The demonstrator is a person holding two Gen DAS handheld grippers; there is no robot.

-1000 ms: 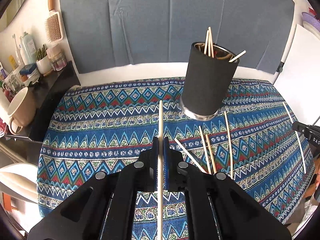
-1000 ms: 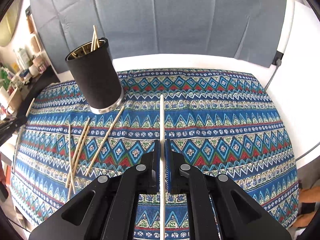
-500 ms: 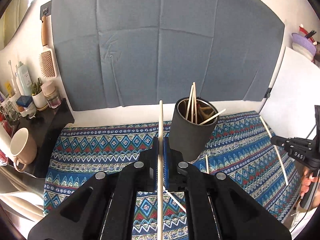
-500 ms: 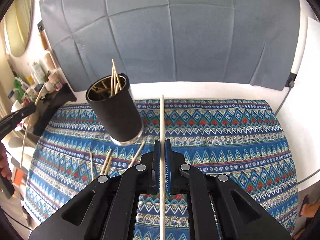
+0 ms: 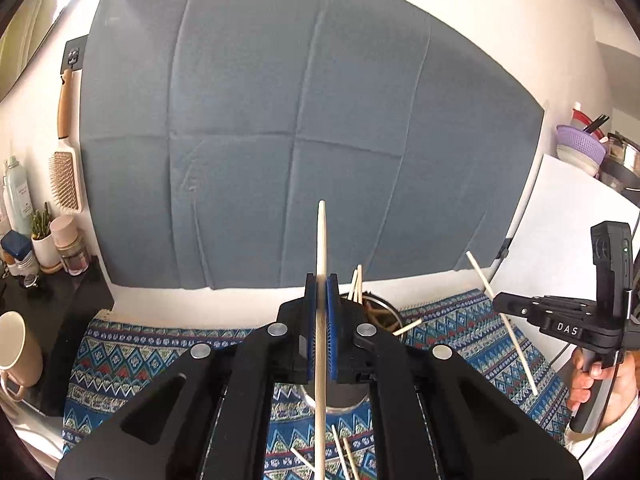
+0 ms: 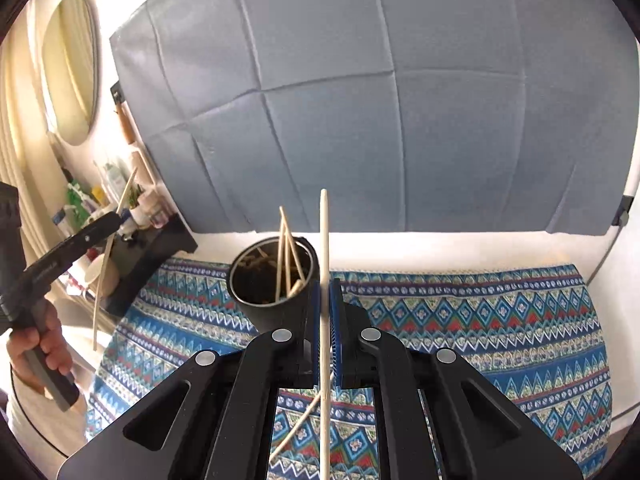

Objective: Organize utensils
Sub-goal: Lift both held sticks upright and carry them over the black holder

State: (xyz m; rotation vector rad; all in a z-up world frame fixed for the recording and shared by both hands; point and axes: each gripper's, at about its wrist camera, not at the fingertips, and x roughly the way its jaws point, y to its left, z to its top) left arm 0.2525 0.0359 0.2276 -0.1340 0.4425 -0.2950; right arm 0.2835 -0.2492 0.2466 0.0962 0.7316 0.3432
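In the left wrist view my left gripper (image 5: 321, 282) is shut on a pale wooden chopstick (image 5: 321, 240) that sticks up past its tips. The black cup (image 5: 382, 314) with several chopsticks stands just behind and right of the fingers, mostly hidden. In the right wrist view my right gripper (image 6: 325, 285) is shut on another chopstick (image 6: 324, 232), with the black cup (image 6: 276, 312) just left of its tips. Each gripper also shows in the other's view: the right gripper (image 5: 500, 303) with its chopstick (image 5: 506, 324), the left gripper (image 6: 116, 218) with its chopstick (image 6: 105, 268). Loose chopsticks (image 5: 340, 454) lie on the cloth.
A blue patterned tablecloth (image 6: 480, 320) covers the table, with a grey cloth backdrop (image 5: 280, 140) behind it. A black shelf (image 5: 60, 304) at the left carries bottles and jars, with a cream mug (image 5: 16, 348) beside it. A white board (image 5: 568, 220) stands at the right.
Both grippers have risen with their chopsticks and tilted up. The cup has dropped lower in both views and now sits right behind the fingertips. More of the backdrop shows.
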